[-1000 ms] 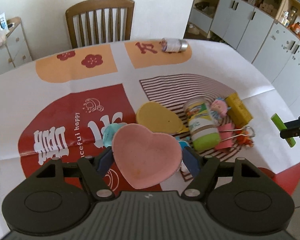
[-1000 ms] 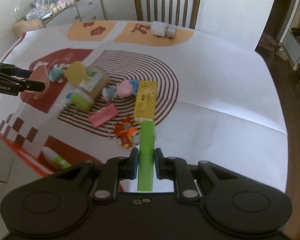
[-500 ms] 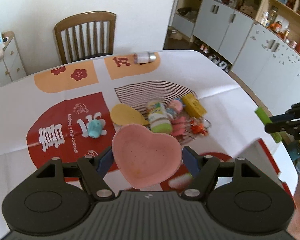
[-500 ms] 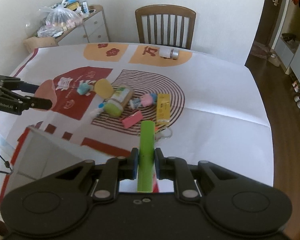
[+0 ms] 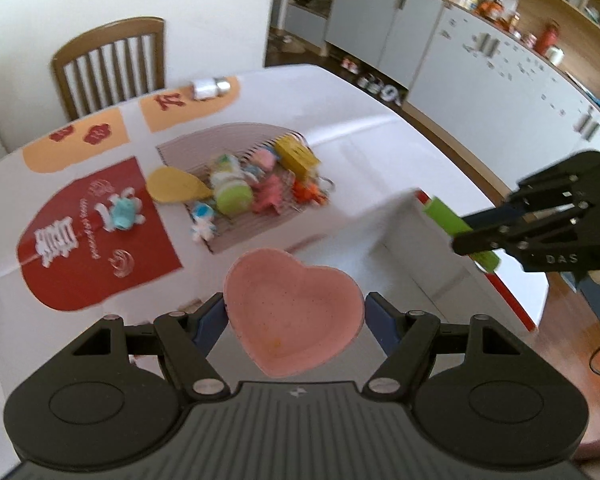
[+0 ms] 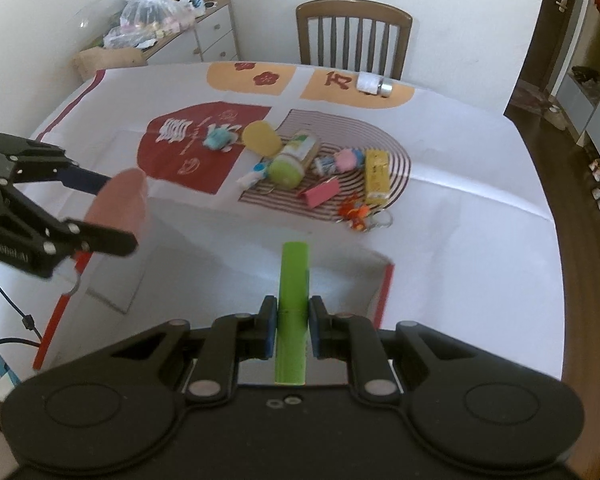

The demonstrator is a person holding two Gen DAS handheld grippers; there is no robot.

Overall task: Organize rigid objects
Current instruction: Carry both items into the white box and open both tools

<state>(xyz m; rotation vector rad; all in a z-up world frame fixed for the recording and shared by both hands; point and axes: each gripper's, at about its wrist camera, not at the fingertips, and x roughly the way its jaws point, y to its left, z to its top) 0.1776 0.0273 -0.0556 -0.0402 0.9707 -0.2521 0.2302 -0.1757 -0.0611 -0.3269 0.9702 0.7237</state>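
Tools [image 5: 294, 314] [image 6: 293, 327] grip one dish [image 5: 294, 312], one stick [image 6: 293, 312]

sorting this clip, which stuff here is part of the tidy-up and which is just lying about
Job:
- pink heart dish, in left tool
- green stick, in right tool
- white box
- toy pile

Lying about:
- chair
- plastic bag
- cupboards

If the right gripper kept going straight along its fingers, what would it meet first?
Probably the white box lying open below the right gripper: the green tube it holds points at the box's floor. Depth is hard to judge.
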